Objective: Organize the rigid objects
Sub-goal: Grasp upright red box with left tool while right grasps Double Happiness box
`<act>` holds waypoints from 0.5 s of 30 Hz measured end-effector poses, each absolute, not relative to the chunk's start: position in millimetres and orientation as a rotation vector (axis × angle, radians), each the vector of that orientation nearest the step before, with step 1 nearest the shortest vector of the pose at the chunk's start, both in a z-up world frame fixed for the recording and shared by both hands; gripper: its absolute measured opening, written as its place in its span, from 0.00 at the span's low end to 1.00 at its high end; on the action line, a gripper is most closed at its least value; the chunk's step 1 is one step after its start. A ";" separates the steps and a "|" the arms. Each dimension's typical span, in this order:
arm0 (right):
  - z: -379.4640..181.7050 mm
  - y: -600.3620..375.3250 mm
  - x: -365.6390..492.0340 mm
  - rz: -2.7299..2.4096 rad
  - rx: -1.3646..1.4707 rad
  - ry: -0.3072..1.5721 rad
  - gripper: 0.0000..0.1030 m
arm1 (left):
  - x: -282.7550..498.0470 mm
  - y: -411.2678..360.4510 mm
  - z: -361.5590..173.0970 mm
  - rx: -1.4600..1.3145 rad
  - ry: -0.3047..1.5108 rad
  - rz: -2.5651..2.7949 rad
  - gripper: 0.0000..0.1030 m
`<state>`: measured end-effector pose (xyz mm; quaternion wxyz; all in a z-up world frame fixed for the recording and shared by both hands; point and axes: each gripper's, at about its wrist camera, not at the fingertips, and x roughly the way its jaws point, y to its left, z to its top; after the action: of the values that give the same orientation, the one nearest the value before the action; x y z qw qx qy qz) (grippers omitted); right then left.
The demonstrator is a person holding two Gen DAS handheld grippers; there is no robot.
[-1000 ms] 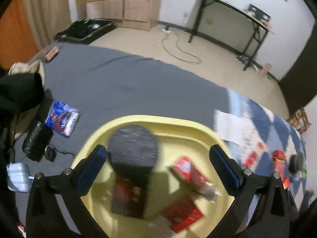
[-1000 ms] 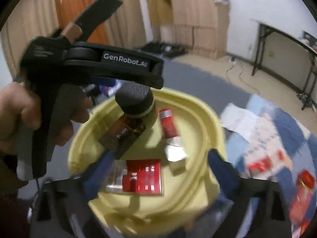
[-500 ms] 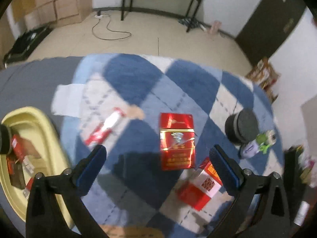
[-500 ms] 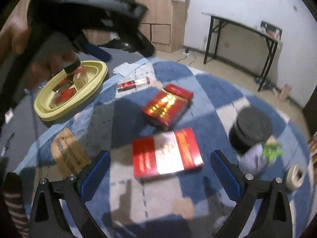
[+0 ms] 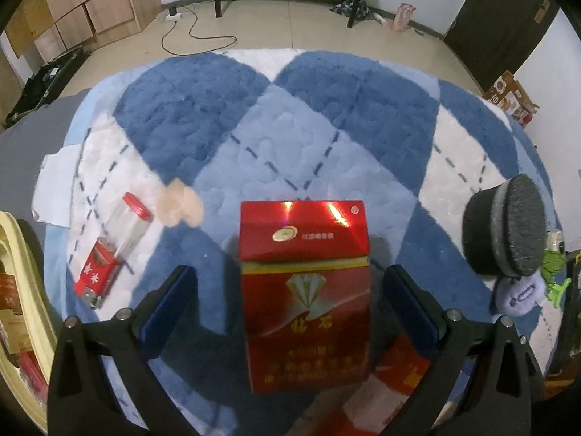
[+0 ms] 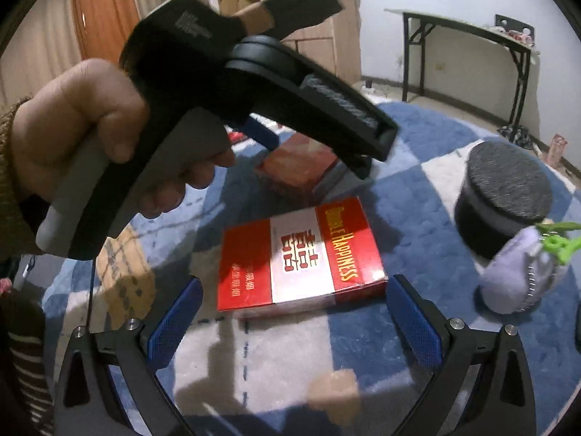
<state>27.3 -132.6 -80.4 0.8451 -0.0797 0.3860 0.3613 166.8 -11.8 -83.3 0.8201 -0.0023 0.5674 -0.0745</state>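
Blue-and-white checked fleece rug (image 5: 297, 138) carries everything. Left hand-held gripper (image 5: 290, 305) is released, straddling a glossy red diamond-print carton (image 5: 305, 312). Right hand-held gripper (image 6: 290, 312) is released before a red-and-white flat box (image 6: 301, 258). Yellow plastic tray (image 5: 21, 290) is cut off at left.

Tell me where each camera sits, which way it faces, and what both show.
Left wrist: on the left hand-held gripper, open, looking down at the diamond box; no hand shows.
Right wrist: on the right hand-held gripper, open, facing the Happiness box; the left hand shows.
Shared: rug, black puck, diamond box.
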 end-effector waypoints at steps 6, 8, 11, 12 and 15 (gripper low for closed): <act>-93.2 -108.6 34.1 0.727 -0.280 0.834 1.00 | 166.3 -9.7 -83.3 0.000 1.191 -0.143 0.91; -94.8 -98.7 33.2 0.681 -0.326 0.826 0.97 | 162.2 -5.8 -79.3 -0.003 1.174 -0.119 0.72; -94.4 -85.1 26.2 0.628 -0.379 0.788 0.92 | 156.5 2.6 -70.9 -0.014 1.157 -0.125 0.57; -91.5 -86.3 25.0 0.627 -0.378 0.781 0.91 | 154.3 7.2 -66.8 -0.036 1.159 -0.133 0.57; -82.2 -95.8 16.5 0.630 -0.337 0.753 0.91 | 139.6 31.5 -42.8 -0.073 1.126 -0.142 0.57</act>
<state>16.5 -95.8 -82.2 0.8683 -0.1611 0.3598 0.3010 139.6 31.5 -42.8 0.8427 -0.0344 0.5331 -0.0674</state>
